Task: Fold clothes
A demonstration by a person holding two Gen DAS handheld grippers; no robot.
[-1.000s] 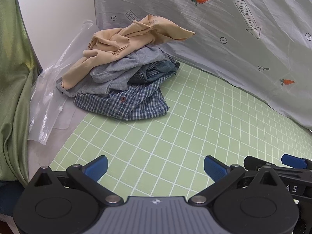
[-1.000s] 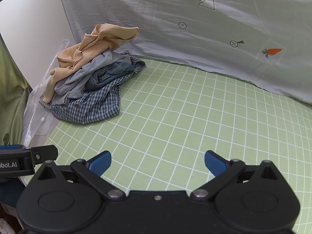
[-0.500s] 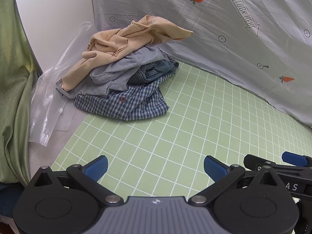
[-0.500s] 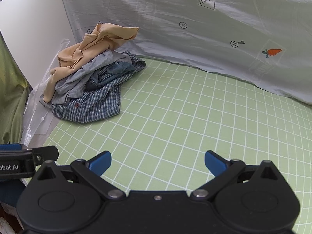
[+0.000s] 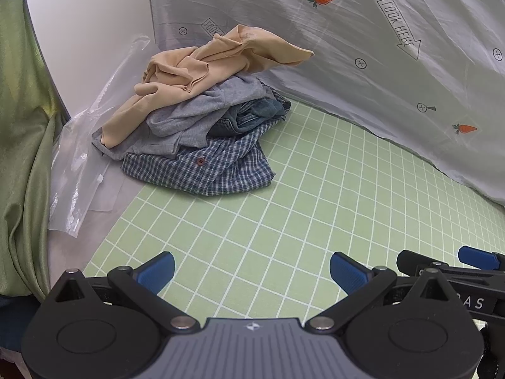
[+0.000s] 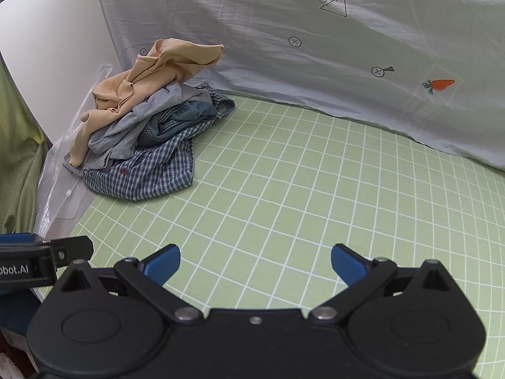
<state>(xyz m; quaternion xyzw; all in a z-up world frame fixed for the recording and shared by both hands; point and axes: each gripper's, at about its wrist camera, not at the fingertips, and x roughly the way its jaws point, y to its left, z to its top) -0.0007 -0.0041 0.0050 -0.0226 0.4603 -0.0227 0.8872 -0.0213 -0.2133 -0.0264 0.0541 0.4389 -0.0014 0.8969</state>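
A heap of clothes lies at the far left of the green grid mat [image 5: 284, 214]: a tan garment [image 5: 202, 66] on top, a grey one [image 5: 202, 110], blue denim [image 5: 252, 117] and a blue checked shirt [image 5: 214, 170] at the bottom. The heap also shows in the right wrist view, with the tan garment [image 6: 157, 75] over the checked shirt [image 6: 154, 173]. My left gripper [image 5: 251, 273] is open and empty above the mat's near edge. My right gripper [image 6: 255, 263] is open and empty beside it, well short of the heap.
A grey sheet [image 5: 363, 47] with carrot prints hangs along the back. Clear plastic film [image 5: 82, 158] lies left of the heap. Green cloth [image 5: 22, 158] hangs at the far left. A white wall [image 5: 88, 31] stands behind.
Both grippers have shifted slightly; the heap sits a little farther right in the left wrist view. Nothing was grasped.
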